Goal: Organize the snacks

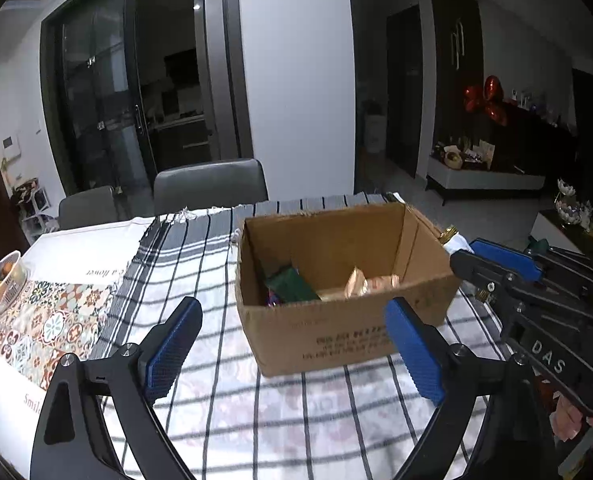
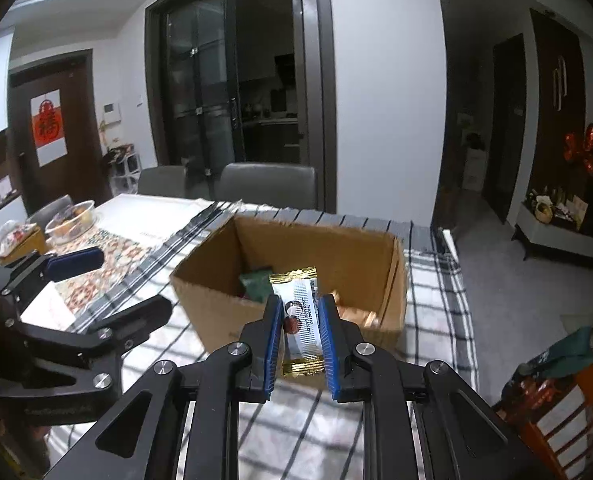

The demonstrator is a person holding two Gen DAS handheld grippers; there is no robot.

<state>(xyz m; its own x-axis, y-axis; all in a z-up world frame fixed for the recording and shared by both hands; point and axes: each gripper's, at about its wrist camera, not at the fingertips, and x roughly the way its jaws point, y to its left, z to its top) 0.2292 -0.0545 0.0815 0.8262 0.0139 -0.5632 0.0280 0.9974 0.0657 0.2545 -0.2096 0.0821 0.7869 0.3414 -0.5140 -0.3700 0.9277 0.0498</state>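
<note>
Right tool [image 2: 299, 340] clamped on white gold-ended snack packet [image 2: 301, 320], held above near wall of cardboard box [image 2: 360, 252] just ahead. Left tool [image 1: 292, 348] fingers apart, nothing between, box just ahead on checked-cloth desk [image 1: 200, 264]; green packet [image 1: 292, 286] inside.

Brown box [image 1: 336, 332] (checked black-white cloth [image 1: 200, 280])
</note>
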